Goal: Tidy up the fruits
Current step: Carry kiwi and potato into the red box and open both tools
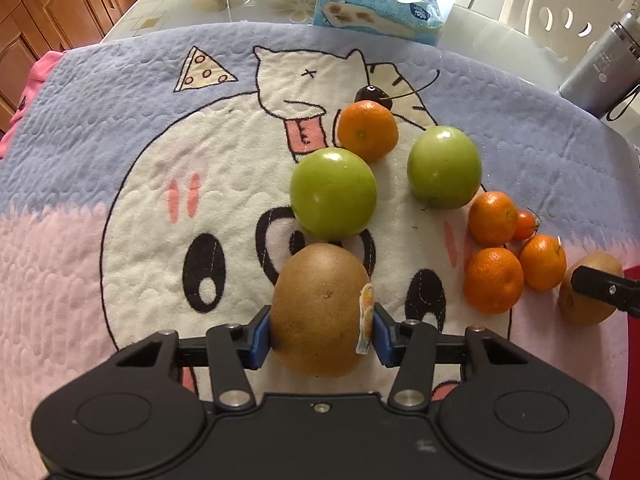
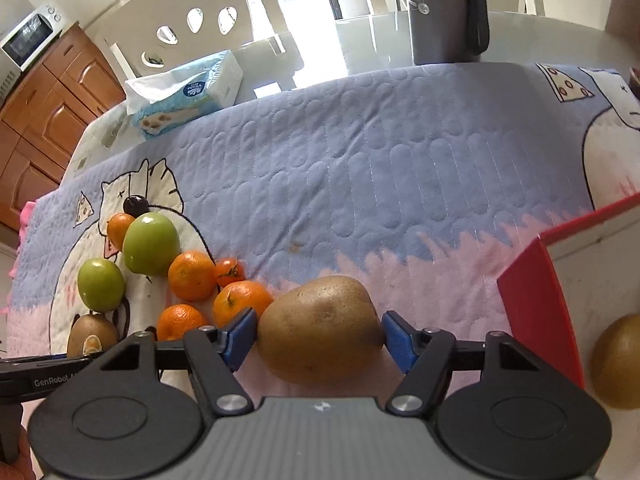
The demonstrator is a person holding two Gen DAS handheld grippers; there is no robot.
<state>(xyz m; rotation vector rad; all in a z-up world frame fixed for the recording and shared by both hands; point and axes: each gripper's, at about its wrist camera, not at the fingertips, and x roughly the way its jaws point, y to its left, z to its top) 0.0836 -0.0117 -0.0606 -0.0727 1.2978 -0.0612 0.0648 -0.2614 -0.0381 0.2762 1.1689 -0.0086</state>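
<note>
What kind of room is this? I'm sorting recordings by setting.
Most likely a home kitchen or dining area: a microwave sits atop wooden cabinets, and a dining chair stands behind a glass-topped table holding a tissue box.
</note>
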